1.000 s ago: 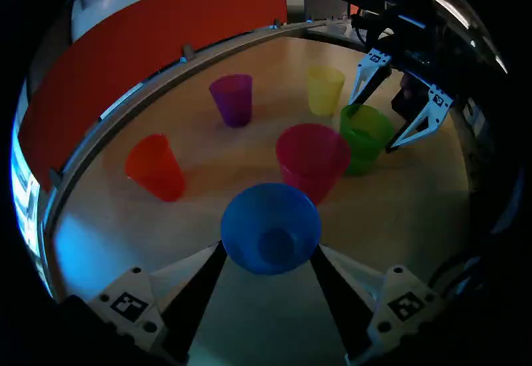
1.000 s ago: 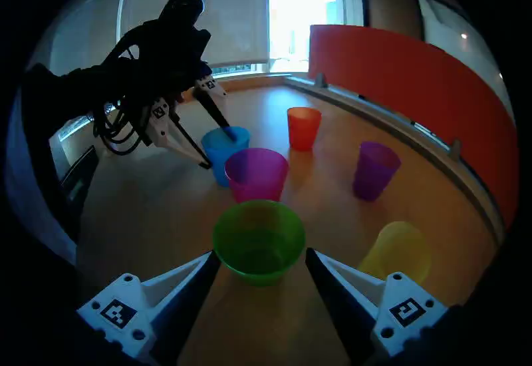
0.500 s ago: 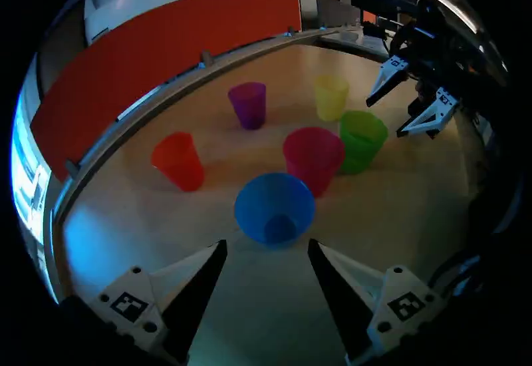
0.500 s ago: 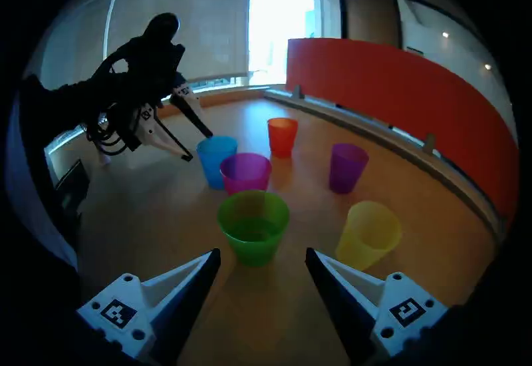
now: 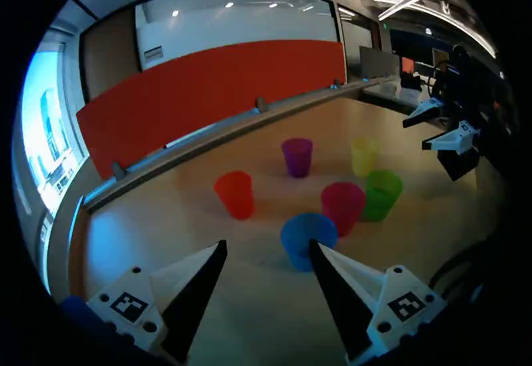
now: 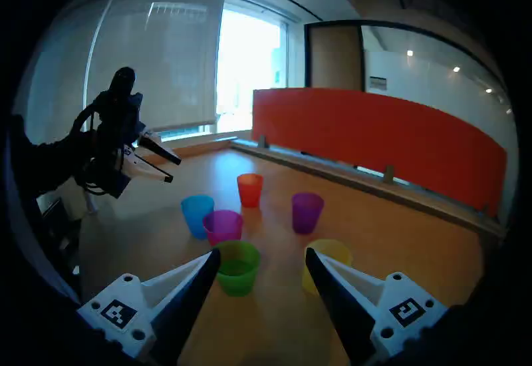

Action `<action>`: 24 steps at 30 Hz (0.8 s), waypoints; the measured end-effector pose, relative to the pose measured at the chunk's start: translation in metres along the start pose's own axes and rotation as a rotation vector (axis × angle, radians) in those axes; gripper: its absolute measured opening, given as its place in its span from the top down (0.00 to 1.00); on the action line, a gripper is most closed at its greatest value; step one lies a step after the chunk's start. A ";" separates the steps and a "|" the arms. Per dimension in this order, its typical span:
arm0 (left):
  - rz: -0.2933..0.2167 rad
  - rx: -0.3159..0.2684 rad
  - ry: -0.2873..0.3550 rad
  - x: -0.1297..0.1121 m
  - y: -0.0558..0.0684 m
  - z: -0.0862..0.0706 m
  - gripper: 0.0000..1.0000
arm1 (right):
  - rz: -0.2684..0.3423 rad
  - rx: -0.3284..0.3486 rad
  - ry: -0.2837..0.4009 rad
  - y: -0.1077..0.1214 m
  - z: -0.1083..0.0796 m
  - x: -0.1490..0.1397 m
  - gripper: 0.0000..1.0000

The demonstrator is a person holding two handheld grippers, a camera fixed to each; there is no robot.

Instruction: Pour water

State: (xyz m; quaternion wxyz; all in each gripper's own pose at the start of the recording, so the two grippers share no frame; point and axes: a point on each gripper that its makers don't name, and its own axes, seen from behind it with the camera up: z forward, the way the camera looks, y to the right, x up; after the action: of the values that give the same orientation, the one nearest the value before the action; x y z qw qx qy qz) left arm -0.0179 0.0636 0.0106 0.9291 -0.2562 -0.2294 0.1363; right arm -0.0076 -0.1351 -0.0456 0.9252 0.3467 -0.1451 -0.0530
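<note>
On wooden table (image 5: 166, 213), green cup (image 6: 237, 269) translucent, upright; left hand-held gripper (image 5: 267, 243), right hand-held gripper (image 6: 263, 251) gaping, empty.

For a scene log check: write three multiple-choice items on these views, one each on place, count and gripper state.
1. Which cup stands between the blue cup and the green cup? A orange B magenta C yellow
2. How many cups stand on the wooden table? A four B six C eight
3. The left hand-held gripper is: A open, empty B shut on the blue cup C shut on a purple cup
Key: 1 B, the magenta cup sits in that row; 2 B, six colours counted; 3 A, its fingers stand apart, gripping nothing.
</note>
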 end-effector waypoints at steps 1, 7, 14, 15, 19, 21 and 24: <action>-0.008 0.016 0.023 0.005 -0.003 -0.003 0.10 | 0.004 -0.013 0.016 0.002 -0.001 0.005 0.01; -0.052 0.096 0.137 0.026 -0.022 -0.019 0.10 | 0.034 -0.082 0.096 0.013 -0.009 0.027 0.01; -0.094 0.156 0.236 0.040 -0.036 -0.033 0.10 | 0.065 -0.160 0.163 0.033 -0.019 0.041 0.01; -0.098 0.164 0.246 0.041 -0.038 -0.035 0.10 | 0.067 -0.172 0.172 0.036 -0.021 0.043 0.01; -0.113 0.202 0.299 0.052 -0.046 -0.044 0.10 | 0.071 -0.232 0.212 0.051 -0.027 0.055 0.01; -0.124 0.225 0.331 0.058 -0.050 -0.049 0.10 | 0.076 -0.273 0.236 0.059 -0.032 0.061 0.01; -0.149 0.264 0.383 0.064 -0.054 -0.057 0.10 | 0.088 -0.347 0.279 0.074 -0.039 0.071 0.01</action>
State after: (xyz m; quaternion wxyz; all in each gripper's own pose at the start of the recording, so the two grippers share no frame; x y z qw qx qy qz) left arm 0.0723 0.0186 0.0191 0.9885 -0.1359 -0.0474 0.0452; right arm 0.0716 -0.0690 -0.0092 0.9834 0.1799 -0.0195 0.0117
